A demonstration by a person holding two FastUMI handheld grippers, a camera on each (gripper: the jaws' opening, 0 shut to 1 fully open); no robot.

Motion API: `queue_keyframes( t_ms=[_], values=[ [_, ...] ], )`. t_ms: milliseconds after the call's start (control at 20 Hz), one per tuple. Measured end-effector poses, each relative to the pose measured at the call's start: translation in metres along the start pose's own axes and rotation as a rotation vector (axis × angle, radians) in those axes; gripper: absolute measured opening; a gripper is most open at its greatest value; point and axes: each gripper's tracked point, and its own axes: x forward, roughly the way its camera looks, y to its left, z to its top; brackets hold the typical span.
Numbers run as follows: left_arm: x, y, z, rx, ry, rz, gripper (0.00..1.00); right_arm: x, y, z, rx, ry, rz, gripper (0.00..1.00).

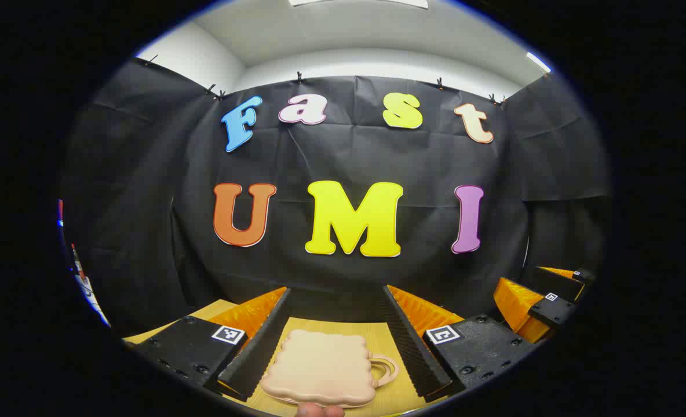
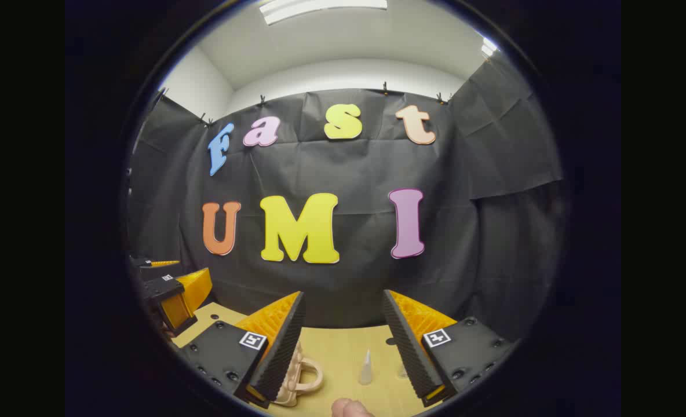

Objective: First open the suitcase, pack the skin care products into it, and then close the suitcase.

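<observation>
The suitcase (image 1: pixel 323 368), lid closed, lies flat on the table (image 2: pixel 343 347) directly ahead of the left gripper (image 1: pixel 336 341), between its 2 spread fingers, handle pointing right. The right gripper (image 2: pixel 343 341), also spread and empty, has the suitcase off to its left and a small pointed bottle (image 2: pixel 367 367) ahead; the left gripper is judged nearer for opening.
</observation>
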Motion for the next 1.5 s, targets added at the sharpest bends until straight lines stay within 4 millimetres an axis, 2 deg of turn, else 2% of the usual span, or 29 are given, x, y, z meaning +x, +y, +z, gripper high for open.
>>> queue_keyframes(
  t_ms=[250, 450, 850, 1000, 1050, 1150, 1250, 1400, 1500],
  values=[
    [0.004, -0.015, -0.002, 0.012, -0.005, -0.030, 0.97, -0.001, -0.008, 0.000, -0.007, 0.000, -0.005, 0.79],
    [0.003, -0.026, -0.011, 0.017, 0.018, -0.053, 0.97, 0.001, -0.015, -0.002, 0.008, 0.005, -0.007, 0.80],
    [0.003, -0.039, -0.023, 0.038, 0.031, -0.069, 0.98, 0.001, -0.036, -0.012, 0.002, 0.029, -0.017, 0.80],
    [0.006, -0.046, -0.044, 0.078, 0.082, -0.083, 0.97, 0.001, -0.050, -0.018, -0.005, 0.045, -0.025, 0.80],
    [0.008, -0.049, -0.053, 0.088, 0.099, -0.092, 0.97, 0.002, -0.056, -0.020, -0.009, 0.049, -0.032, 0.77],
    [0.009, -0.056, -0.072, 0.105, 0.142, -0.109, 0.97, 0.001, -0.068, -0.028, -0.020, 0.063, -0.044, 0.79],
    [0.011, -0.068, -0.096, 0.134, 0.196, -0.137, 0.98, -0.002, -0.087, -0.045, -0.041, 0.097, -0.063, 0.77],
    [0.017, -0.083, -0.114, 0.199, 0.226, -0.178, 0.98, -0.005, -0.116, -0.061, -0.060, 0.135, -0.097, 0.79],
    [0.023, -0.096, -0.136, 0.264, 0.256, -0.217, 0.99, -0.003, -0.134, -0.072, -0.071, 0.159, -0.118, 0.79]
  ],
)
